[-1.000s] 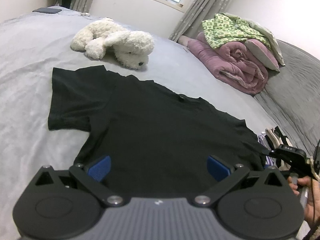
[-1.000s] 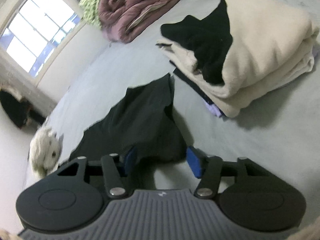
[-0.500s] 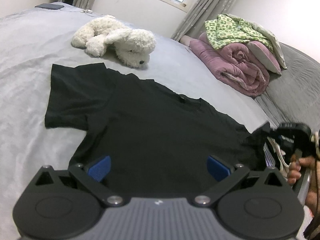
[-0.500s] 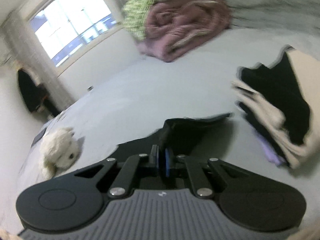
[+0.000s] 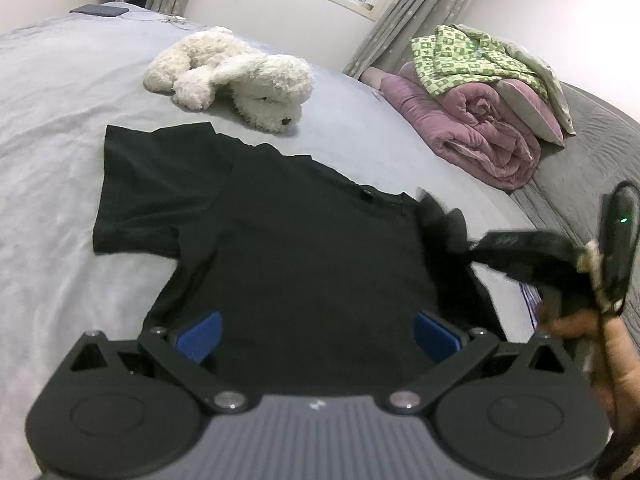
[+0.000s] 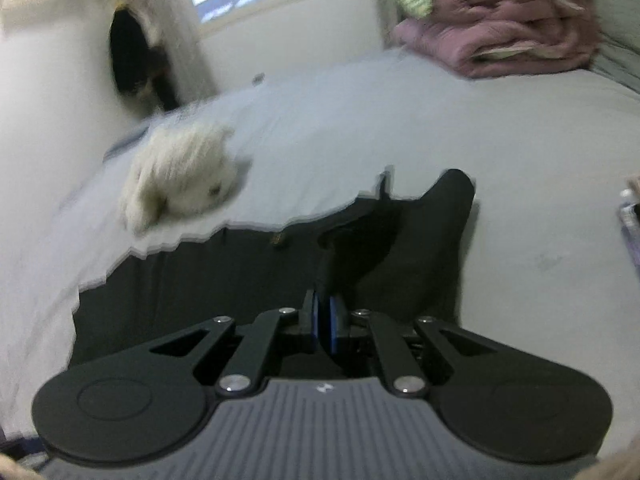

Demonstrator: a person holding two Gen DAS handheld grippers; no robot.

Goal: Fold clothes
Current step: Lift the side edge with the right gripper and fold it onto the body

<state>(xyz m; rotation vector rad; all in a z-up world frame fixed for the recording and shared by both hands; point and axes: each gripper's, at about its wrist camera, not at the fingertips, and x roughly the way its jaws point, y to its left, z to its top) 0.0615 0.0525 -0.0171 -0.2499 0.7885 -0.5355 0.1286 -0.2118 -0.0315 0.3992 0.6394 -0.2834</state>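
- T-shirt [image 5: 304, 248], black, lies spread flat on the grey bed [image 5: 60, 92], collar toward the window.
- Left wrist view only: whole shirt outline, the far sleeve laid flat; right gripper [image 5: 472, 245] seen side-on at the right edge, a hand [image 5: 580, 328] behind it.
- Right wrist view only: fingers [image 6: 335, 316] pressed together on the near sleeve's cloth, sleeve lifted and bunched. Frame blurred.
- Left gripper [image 5: 316, 334]: fingers wide apart above the shirt's hem, holding nothing.
- Surroundings: white plush dog [image 5: 240, 80] beyond the shirt; rolled pink quilt [image 5: 472, 136] under green patterned cloth [image 5: 468, 56], well apart.
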